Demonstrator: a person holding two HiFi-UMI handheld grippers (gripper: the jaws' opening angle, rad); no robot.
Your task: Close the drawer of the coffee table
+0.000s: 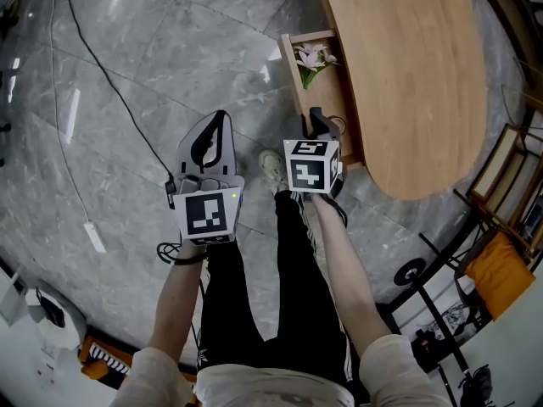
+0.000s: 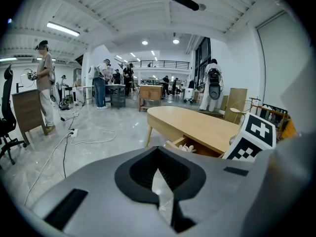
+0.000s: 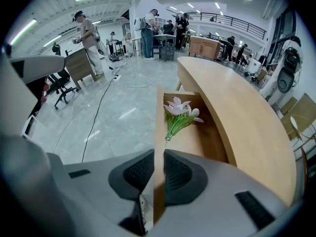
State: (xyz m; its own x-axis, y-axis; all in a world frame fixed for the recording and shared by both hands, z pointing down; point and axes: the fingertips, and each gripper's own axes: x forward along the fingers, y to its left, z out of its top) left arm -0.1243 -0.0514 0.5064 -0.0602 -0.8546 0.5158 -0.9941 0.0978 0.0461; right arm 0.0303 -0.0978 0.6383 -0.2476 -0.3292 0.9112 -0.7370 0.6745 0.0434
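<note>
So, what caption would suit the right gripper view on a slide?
Right tongs clamp the front panel of the coffee table's open drawer, pink flowers lying inside.

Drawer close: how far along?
Done: right gripper is clamped on the drawer front. In hand: just that grip; the drawer stands well out of the coffee table, flowers inside. Left: slide it fully in, let go. Left gripper is shut, empty.

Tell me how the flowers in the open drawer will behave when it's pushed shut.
The flowers lie flat in the drawer, seemingly unsecured, so they may slide. Their thin stems and petals look light and floppy, unlikely to jam.
</note>
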